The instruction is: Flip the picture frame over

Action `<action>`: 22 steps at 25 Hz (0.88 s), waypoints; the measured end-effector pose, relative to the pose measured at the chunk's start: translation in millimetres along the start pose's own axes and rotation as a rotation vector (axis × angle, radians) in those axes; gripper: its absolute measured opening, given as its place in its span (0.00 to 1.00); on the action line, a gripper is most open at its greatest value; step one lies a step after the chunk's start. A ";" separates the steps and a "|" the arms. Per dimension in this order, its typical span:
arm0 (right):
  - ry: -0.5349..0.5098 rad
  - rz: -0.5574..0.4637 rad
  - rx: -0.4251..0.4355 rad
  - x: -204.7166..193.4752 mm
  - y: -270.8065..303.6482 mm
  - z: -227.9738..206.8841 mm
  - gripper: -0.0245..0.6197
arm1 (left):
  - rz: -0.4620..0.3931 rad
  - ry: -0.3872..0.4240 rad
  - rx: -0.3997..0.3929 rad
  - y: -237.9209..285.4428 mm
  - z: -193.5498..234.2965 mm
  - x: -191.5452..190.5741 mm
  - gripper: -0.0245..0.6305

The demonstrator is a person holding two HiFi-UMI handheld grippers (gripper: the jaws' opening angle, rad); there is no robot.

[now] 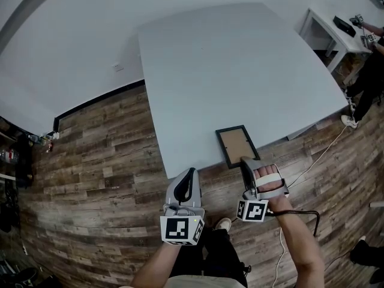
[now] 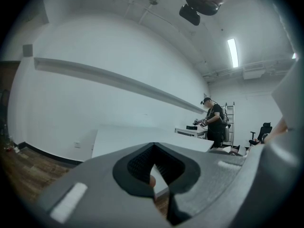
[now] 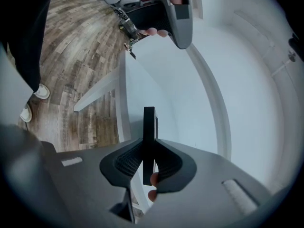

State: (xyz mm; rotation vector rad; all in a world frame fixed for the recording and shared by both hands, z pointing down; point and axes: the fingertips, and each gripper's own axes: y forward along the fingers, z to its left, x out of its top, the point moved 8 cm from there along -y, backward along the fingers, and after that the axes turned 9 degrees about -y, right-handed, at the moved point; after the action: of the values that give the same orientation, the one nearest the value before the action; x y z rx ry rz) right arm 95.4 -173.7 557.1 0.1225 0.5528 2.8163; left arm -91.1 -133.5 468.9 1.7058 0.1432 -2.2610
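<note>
The picture frame [image 1: 237, 146] has a black rim and a brown backing that faces up. It lies at the near edge of the big white table [image 1: 240, 71]. My right gripper [image 1: 249, 162] is shut on the frame's near edge. In the right gripper view the frame [image 3: 149, 127] shows edge-on as a thin black bar clamped between the two pads, with the right gripper [image 3: 149, 158] closed around it. My left gripper [image 1: 189, 176] hovers off the table's near edge, left of the frame, with its jaws together and nothing in them. In the left gripper view the left gripper [image 2: 153, 167] points across the table.
A smaller white table [image 1: 327, 26] stands at the far right, with another person [image 1: 369, 71] beside it. A cable [image 1: 312, 161] runs over the wooden floor by the table's right corner. My shoe [image 1: 223, 224] shows below the grippers.
</note>
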 end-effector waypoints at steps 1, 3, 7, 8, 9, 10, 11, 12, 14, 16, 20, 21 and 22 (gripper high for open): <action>-0.003 0.002 0.001 -0.5 0.3 1.7 0.19 | 0.002 0.000 -0.001 0.0 -1.5 -0.7 0.04; -0.015 0.006 0.006 -1.2 2.3 4.5 0.19 | 0.005 0.003 -0.002 0.2 -3.5 -2.0 0.04; -0.085 0.007 0.034 0.0 7.3 12.9 0.19 | 0.008 0.001 -0.002 0.2 -5.4 -3.9 0.04; -0.105 0.009 0.038 -0.1 8.2 15.1 0.19 | 0.007 0.002 -0.004 -0.2 -6.0 -5.9 0.04; -0.122 0.013 0.040 -0.5 9.1 16.9 0.20 | 0.008 0.002 -0.005 -0.7 -6.6 -6.6 0.04; -0.135 0.018 0.042 -1.0 10.5 18.8 0.20 | 0.011 0.001 -0.003 -1.3 -7.2 -6.0 0.04; -0.143 0.027 0.044 -1.8 12.3 21.1 0.20 | 0.013 0.000 -0.001 -1.9 -7.3 -5.5 0.04; -0.149 0.036 0.049 -2.6 14.1 22.9 0.20 | 0.014 0.000 -0.001 -2.5 -7.0 -5.8 0.04; -0.158 0.050 0.055 -3.5 16.5 22.2 0.20 | 0.016 0.000 -0.001 -3.7 -7.4 -6.3 0.04; -0.160 0.049 0.055 -2.9 18.2 21.8 0.20 | 0.020 0.001 0.000 -4.6 -8.1 -5.8 0.04; -0.162 0.052 0.079 -2.0 21.3 31.0 0.20 | 0.020 0.000 0.002 -7.6 -8.2 -7.2 0.04; -0.165 0.060 0.079 -2.6 21.4 32.3 0.20 | 0.020 0.000 0.000 -8.4 -8.5 -7.5 0.04; -0.166 0.064 0.076 -2.9 21.6 33.0 0.20 | 0.020 0.001 -0.001 -9.0 -8.6 -7.6 0.04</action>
State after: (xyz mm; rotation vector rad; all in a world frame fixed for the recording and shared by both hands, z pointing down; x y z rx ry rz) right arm 97.3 -181.9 595.8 0.3915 0.6271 2.8128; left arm -84.0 -121.3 472.7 1.6998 0.1261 -2.2457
